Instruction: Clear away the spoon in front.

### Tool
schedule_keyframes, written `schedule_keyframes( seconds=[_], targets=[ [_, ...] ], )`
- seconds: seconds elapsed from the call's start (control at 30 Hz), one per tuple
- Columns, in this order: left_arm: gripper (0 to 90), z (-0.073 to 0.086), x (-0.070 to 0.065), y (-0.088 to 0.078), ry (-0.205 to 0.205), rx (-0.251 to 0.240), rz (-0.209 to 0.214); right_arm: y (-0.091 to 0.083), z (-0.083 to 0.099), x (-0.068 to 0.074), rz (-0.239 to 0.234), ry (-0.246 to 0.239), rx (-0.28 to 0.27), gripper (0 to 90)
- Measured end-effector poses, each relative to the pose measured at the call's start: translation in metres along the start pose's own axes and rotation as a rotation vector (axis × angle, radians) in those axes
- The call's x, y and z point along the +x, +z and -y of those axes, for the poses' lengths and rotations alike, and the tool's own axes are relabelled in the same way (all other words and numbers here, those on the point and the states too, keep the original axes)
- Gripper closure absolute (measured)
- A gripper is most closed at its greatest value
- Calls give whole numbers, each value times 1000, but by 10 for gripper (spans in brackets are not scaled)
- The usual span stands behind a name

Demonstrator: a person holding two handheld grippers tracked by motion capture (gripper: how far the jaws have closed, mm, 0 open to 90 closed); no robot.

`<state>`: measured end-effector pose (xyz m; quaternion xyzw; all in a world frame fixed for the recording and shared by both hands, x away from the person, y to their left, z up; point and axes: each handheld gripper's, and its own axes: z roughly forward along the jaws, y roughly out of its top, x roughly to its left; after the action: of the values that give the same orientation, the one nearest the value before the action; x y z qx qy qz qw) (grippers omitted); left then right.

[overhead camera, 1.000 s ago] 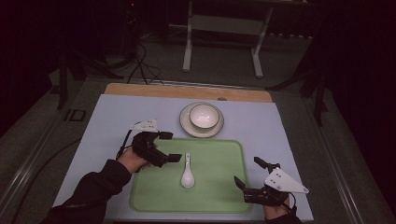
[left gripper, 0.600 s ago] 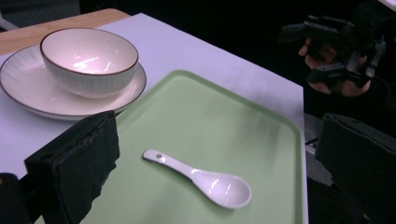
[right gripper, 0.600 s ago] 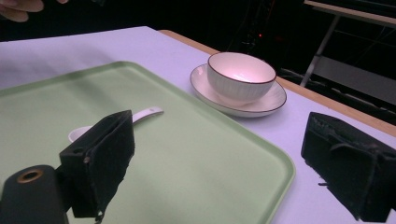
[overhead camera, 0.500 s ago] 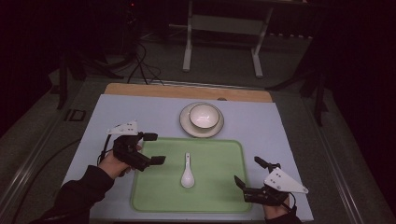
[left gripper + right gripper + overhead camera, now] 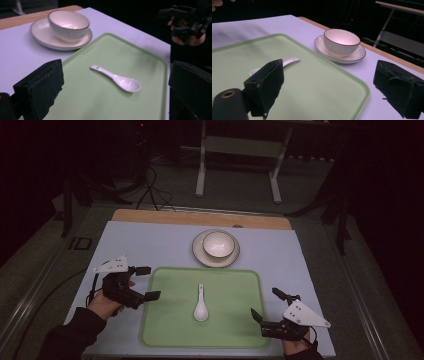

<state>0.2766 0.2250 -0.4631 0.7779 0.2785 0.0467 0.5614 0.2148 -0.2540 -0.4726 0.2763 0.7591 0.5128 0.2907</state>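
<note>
1. Centrally, a pale green rectangular plastic tray [image 5: 165,330] with a raised rim lies on the lilac-covered table [image 5: 150,240]
2. White ceramic soup spoon [image 5: 201,302]: lies flat near the tray's middle, bowl toward the person, handle pointing to the far side
3. White ribbed ceramic bowl [image 5: 218,243] with a dark rim: stands upright on a white saucer [image 5: 200,254], just beyond the tray's far edge
4. Left gripper [image 5: 148,282]: held in a hand at the tray's left edge, jaws spread wide, gripping nothing
5. Right gripper [image 5: 267,305]: at the tray's near right corner, jaws wide apart, empty
6. Strip of bare wood [image 5: 200,217] borders the far table edge
</note>
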Motion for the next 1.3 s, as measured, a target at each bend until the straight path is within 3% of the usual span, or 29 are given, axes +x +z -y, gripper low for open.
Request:
schedule_keyframes(
  seconds=[0.27,0.53,0.77,1.13,1.3],
  targets=[
    [0,19,4,-11,-28,-11,-44,1,0,1,-7,1,7,98],
    [0,42,11,-15,-55,17,-84,2,1,0,-9,-3,12,98],
    [0,58,17,-19,-87,13,-122,3,2,0,-7,-3,15,98],
    [0,73,17,-17,-112,-30,-168,5,5,-1,-4,5,26,98],
    [0,75,18,-13,-113,-14,-170,5,6,-2,-4,9,26,98]
  ],
)
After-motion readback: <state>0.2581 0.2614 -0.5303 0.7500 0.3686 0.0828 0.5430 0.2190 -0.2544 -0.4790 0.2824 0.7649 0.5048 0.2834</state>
